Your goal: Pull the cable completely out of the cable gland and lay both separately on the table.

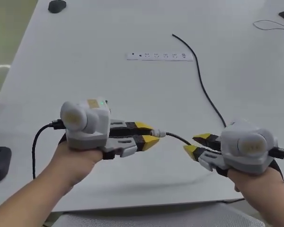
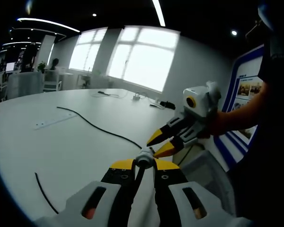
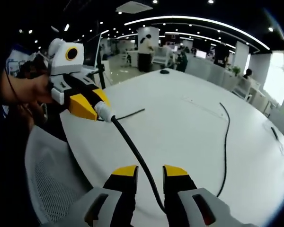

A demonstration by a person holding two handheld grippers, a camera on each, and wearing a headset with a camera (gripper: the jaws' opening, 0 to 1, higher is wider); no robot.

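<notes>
The left gripper is held low over the near edge of the white counter. Its jaws are clenched on the small cable gland, which is lifted above the counter at the yellow tips. The black cable still goes into the gland. From there it runs to the right and passes between the jaws of the right gripper. This gripper is released: in the right gripper view the gap between its jaws is wider than the cable. Behind it the cable lies on the counter and curves far away, and its end is near a white power strip.
</notes>
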